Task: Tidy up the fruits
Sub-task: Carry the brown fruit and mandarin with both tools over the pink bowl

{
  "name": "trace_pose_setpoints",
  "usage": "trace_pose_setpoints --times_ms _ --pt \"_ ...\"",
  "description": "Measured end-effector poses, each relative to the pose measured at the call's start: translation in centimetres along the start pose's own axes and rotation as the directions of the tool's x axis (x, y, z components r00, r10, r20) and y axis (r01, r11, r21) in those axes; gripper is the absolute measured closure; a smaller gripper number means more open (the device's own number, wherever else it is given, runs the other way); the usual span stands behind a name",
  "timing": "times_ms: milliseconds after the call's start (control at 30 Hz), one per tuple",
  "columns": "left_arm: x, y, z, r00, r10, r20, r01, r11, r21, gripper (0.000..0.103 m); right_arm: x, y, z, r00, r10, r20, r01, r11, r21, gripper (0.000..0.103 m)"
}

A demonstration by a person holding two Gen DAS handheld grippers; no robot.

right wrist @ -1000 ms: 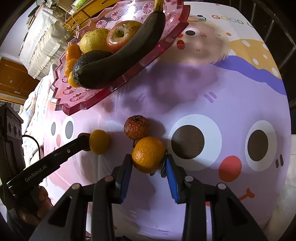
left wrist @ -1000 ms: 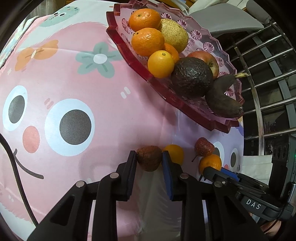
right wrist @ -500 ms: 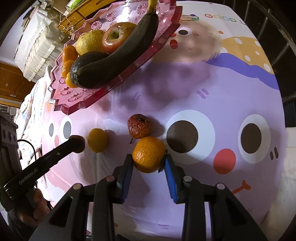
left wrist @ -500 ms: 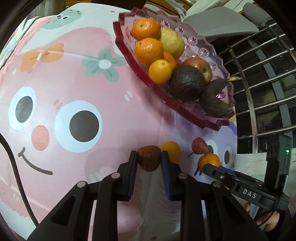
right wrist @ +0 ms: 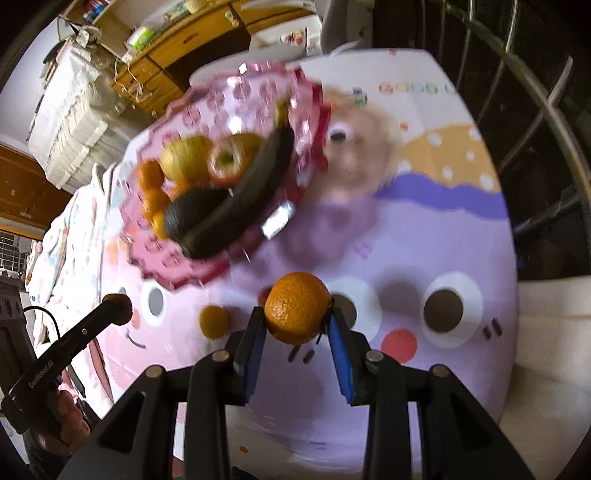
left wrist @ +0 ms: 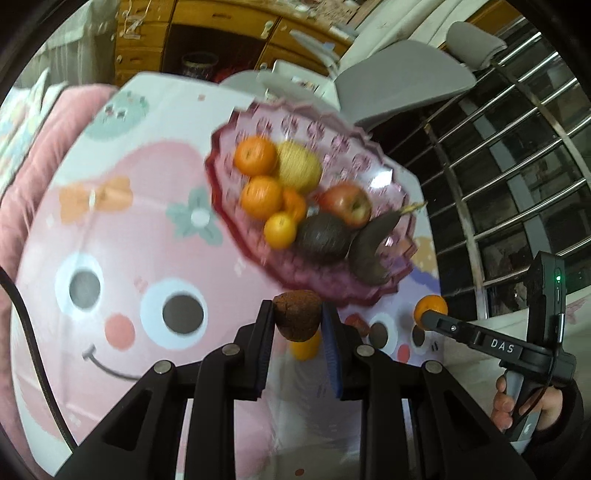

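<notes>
Orange (right wrist: pixel 297 313) in right tongs (right wrist: pixel 297 325), tilted downward

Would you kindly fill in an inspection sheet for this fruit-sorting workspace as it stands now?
Surface: cartoon-face tablecloth, pink and purple.
Job's things: pink tray holds oranges, pear, apple, avocado and blackened banana; small orange fruit and reddish fruit lie on the cloth.
Clutter: nothing seen.
Grippers: left gripper shut on brown fruit; right gripper shut on orange; both fruits are clear of the cloth.
Cables: black cable at left edge.
Surroundings: wooden cabinets, metal railing.
</notes>
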State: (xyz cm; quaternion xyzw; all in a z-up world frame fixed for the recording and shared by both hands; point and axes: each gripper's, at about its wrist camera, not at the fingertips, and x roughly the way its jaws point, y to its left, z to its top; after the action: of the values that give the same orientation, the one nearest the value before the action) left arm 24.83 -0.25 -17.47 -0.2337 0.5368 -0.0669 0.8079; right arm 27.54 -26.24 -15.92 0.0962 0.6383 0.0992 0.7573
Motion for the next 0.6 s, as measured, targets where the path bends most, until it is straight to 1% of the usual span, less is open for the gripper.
trace_pose_setpoints --times_ms 267,433,600 --pt "-2.0 -1.8 5.0 0.996 -0.019 0.086 0.013 0.998 0.067 0.08 -2.8 1.6 3.6 0.994 0.03 0.108 -0.028 0.999 -0.018 0.069" --pt "-1.5 -2.9 7.7 0.994 -0.026 0.106 0.015 0.994 0.105 0.08 -3.5 2.2 5.9 0.985 0.06 0.164 -0.057 0.998 -0.023 0.069" --pt "0.2 -3.4 9.4 0.994 -0.033 0.101 0.02 0.992 0.122 0.08 -2.9 2.7 7.7 0.978 0.089 0.188 -0.087 0.996 -0.018 0.069"
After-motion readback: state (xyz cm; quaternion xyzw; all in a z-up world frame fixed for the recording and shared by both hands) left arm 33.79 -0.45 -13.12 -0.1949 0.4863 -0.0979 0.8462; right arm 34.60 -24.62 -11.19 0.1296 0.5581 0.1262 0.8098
